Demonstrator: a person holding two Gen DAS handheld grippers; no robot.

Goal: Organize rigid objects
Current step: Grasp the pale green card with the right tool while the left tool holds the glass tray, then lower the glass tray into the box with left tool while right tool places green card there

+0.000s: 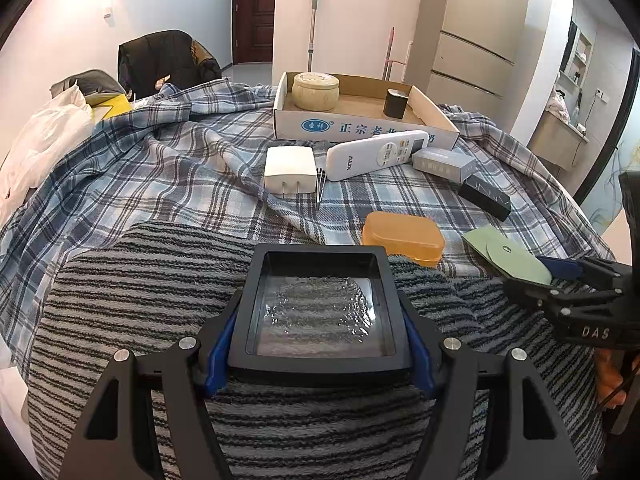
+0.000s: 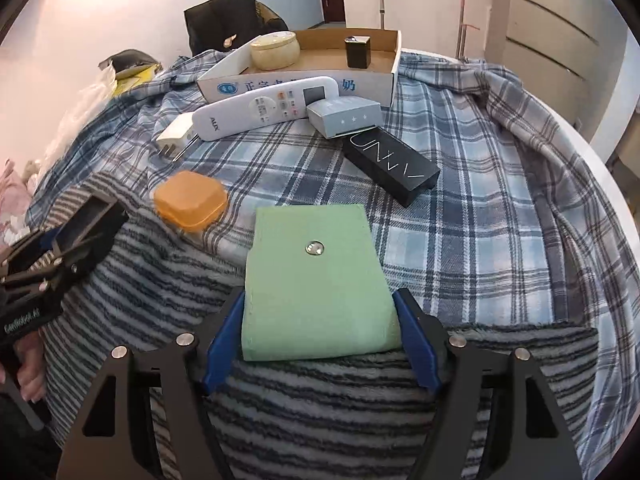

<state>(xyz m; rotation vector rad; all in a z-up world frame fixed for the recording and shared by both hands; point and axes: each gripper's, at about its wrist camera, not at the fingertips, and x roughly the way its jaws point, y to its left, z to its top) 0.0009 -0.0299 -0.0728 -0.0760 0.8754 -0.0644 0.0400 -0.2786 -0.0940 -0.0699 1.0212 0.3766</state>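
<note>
Green felt, a flat pouch (image 2: 316, 284) with a metal snap, sits between the blue pads of the right gripper (image 2: 320, 340), which appear to press its two side edges; the grip looks freshly taken. In the other hand, the left gripper (image 1: 320, 344) is clamped on a black square tray (image 1: 320, 304) with a clear, rippled bottom, its pads tight against the tray's sides. Both loads hover just over a grey striped fleece blanket (image 1: 140, 280) at the near edge of a bed covered by a blue plaid sheet (image 2: 500, 208).

Farther back stands an open cardboard box (image 1: 360, 128), the likely collecting place. It already holds a cream round lidded jar (image 1: 315, 91) and a small dark tin (image 1: 396, 103). Loose items lie between the grippers and the box: an orange plastic case (image 1: 403, 238) nearest, a white charger plug (image 1: 289, 169), a white remote control (image 1: 376, 154) leaning against the box front, a pale grey carton (image 1: 443, 164) beside it, and a long black carton (image 1: 484, 196).

The step in hand appears to be pick-up complete on both sides, with carrying to follow. Next, each hand would need to lift clear of the blanket, pass over the loose items without knocking the remote, and set its load down in the box's free floor between jar and tin. The pouch looks soft and may sag or slip from an edge grip.
</note>
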